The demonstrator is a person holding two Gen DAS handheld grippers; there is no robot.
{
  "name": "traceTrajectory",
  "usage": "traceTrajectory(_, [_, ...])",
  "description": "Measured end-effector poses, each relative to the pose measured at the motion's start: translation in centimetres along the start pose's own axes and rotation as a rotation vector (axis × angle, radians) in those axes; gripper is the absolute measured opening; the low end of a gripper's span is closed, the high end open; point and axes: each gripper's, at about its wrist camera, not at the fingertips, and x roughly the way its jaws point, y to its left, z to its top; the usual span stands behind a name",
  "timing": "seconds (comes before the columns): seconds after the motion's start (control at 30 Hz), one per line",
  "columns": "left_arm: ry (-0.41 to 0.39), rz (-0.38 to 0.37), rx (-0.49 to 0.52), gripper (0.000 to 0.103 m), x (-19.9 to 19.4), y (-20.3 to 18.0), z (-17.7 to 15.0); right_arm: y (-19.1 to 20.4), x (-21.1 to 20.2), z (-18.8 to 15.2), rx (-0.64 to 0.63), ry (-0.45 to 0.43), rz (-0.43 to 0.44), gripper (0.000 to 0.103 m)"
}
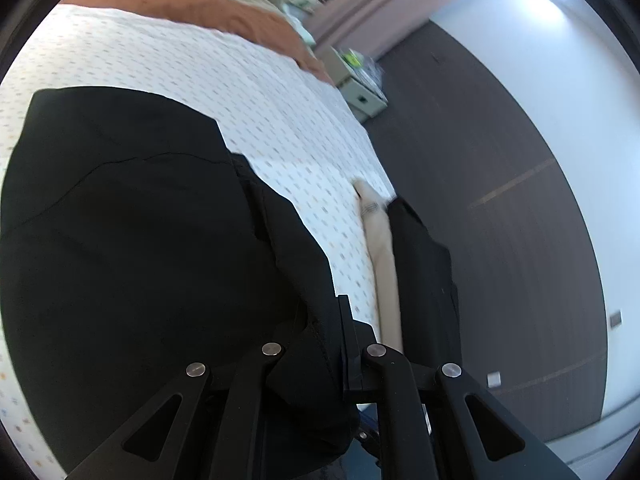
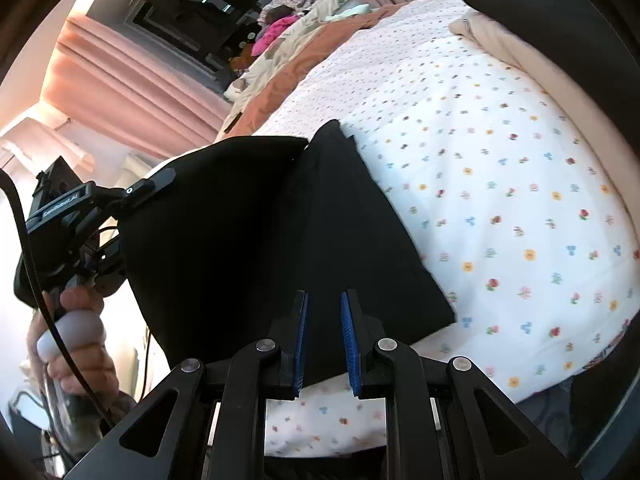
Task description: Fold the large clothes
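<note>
Black garment point(image 1: 132, 216): large, matte, smooth woven cloth with stitched seams; lies on the bed, partly folded, its long axis running from the near bed edge toward the far orange blanket point(image 1: 224, 20). In the right wrist view a flat folded panel point(image 2: 360, 232) with a straight edge points toward the head of the bed, and one layer is lifted at the left.

Left hand-held gripper point(image 1: 336, 344): jaws closed on a bunched edge of the black garment, cloth draped over its left finger.

Right hand-held gripper point(image 2: 324, 336): jaws narrowly parted, ribbed blue pads point(image 2: 351, 344) bare, poised over the garment's near edge.

Bed sheet point(image 2: 500, 184): white cotton, small floral print.

Beige cloth point(image 1: 384, 264): narrow strip near the bed edge, beside another black piece point(image 1: 424, 264).

Floor point(image 1: 500, 160): dark wood-grain.
</note>
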Motion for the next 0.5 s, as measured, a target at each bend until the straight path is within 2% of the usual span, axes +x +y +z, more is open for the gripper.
traceTrajectory(0.07, [0.045,0.007,0.027,0.013,1.0,-0.8,-0.4,-0.3,-0.2,0.4,0.018,0.002,0.0,0.03])
traceTrajectory(0.1, [0.066,0.026,0.036,0.015,1.4,-0.9,-0.5,-0.5,0.1,0.8,0.026,-0.001,0.001,0.049])
traceTrajectory(0.13, [0.083,0.042,0.044,0.022,1.7,-0.9,-0.6,-0.5,0.1,1.0,0.033,-0.009,0.002,0.066])
traceTrajectory(0.17, [0.093,0.045,0.049,0.03,1.8,-0.7,-0.9,-0.5,0.0,1.0,0.036,-0.018,0.008,0.07])
traceTrajectory(0.2, [0.097,0.039,0.048,0.034,1.7,-0.5,-1.1,-0.6,0.0,1.1,0.034,-0.019,0.016,0.071])
traceTrajectory(0.27, [0.091,0.024,0.033,0.048,1.1,0.2,-1.4,-0.6,0.2,1.0,0.029,-0.006,0.027,0.071])
traceTrajectory(0.33, [0.064,0.048,0.016,0.059,0.0,1.0,-1.4,-0.8,0.7,0.9,0.03,0.013,0.035,0.071])
traceTrajectory(0.5, [-0.007,0.111,-0.013,0.062,-3.0,3.3,-1.2,-0.5,2.8,1.0,0.031,0.046,0.066,0.071])
